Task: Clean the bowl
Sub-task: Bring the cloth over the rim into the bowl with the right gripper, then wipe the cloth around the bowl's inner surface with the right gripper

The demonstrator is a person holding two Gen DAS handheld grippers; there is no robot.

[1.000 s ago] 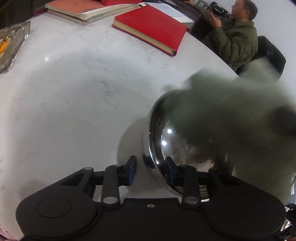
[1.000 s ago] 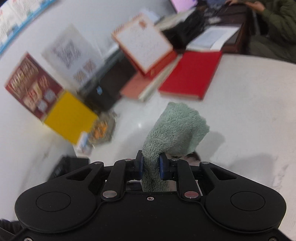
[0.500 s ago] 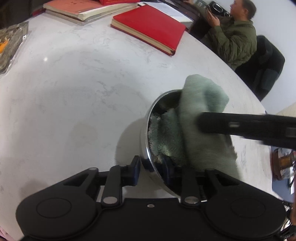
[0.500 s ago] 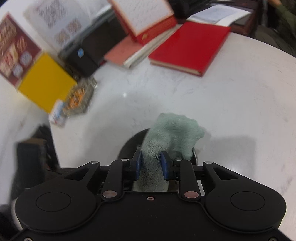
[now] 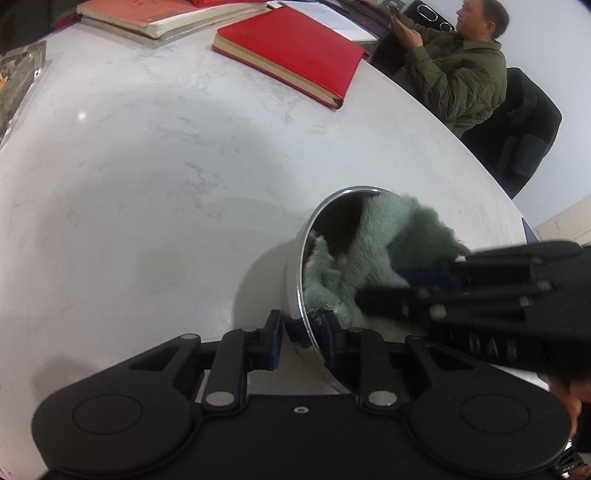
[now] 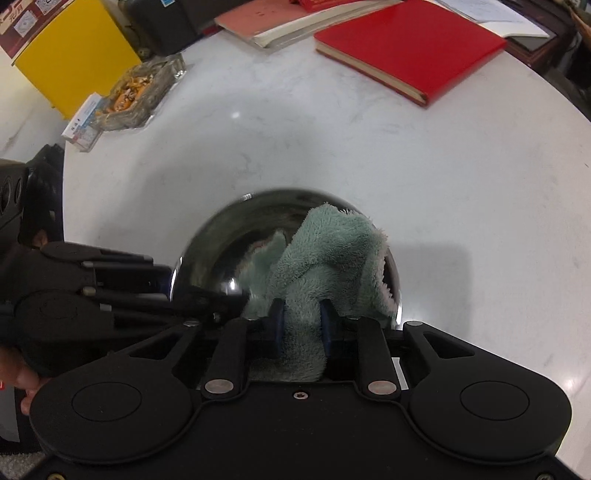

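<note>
A shiny steel bowl (image 5: 308, 240) stands tilted on the white marble table (image 5: 147, 184). My left gripper (image 5: 303, 330) is shut on its near rim, one pad outside and one inside. A fluffy green cloth (image 6: 332, 251) fills the right side of the bowl (image 6: 229, 251). My right gripper (image 6: 301, 317) grips this cloth from above, its jaws closing on it. In the left wrist view the right gripper (image 5: 402, 284) reaches in from the right, over the cloth (image 5: 391, 236). The left gripper (image 6: 199, 297) shows at the bowl's left rim in the right wrist view.
A red book (image 6: 410, 44) and a stack of books (image 5: 162, 14) lie at the far side of the table. A glass ashtray (image 6: 144, 92), a small box (image 6: 83, 123) and a yellow box (image 6: 74, 48) sit far left. A person in a green jacket (image 5: 461, 74) sits beyond the table's right edge.
My right gripper has come down with the cloth, which now lies inside the bowl. My left gripper has closed in on the bowl's rim and stayed in place.
</note>
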